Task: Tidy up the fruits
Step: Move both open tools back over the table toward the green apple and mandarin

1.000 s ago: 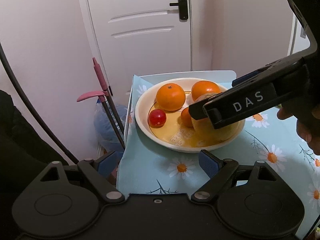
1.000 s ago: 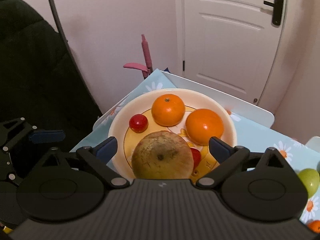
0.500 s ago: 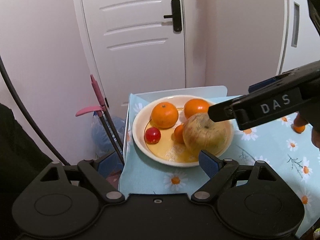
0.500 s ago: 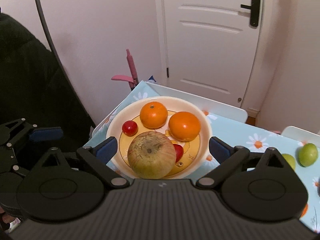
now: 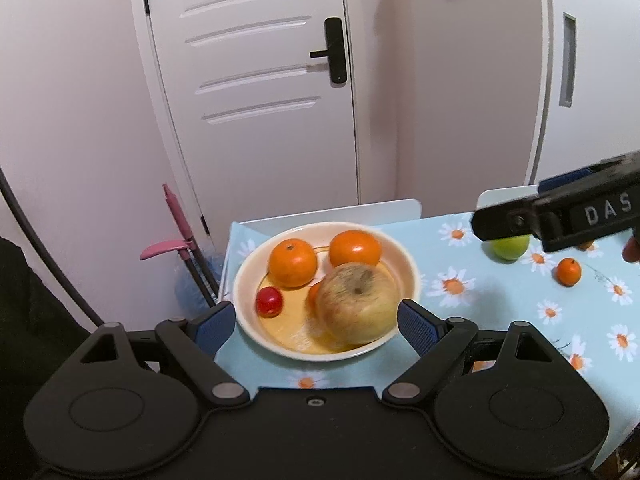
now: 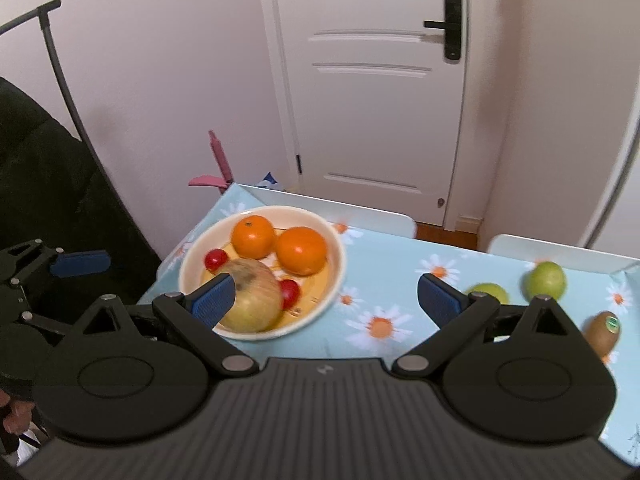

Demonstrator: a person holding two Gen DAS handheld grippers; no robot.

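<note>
The left gripper (image 5: 314, 322) was held wide apart and empty, just short of the plate (image 5: 412, 276), where the large apple (image 5: 356, 302) lay nearest, two oranges (image 5: 293, 262) behind it. The right gripper (image 6: 326, 300) was likewise spread wide, nothing held, above bare daisy tablecloth (image 6: 392, 272) between the plate and the green apples (image 6: 545, 275). The plate was set close to the table's left edge.

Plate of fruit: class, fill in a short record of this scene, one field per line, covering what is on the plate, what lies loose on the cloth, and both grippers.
plate: large apple, two oranges, small red fruits
on cloth: green fruits, kiwi, small orange
left gripper: open, empty
right gripper: open, empty
</note>
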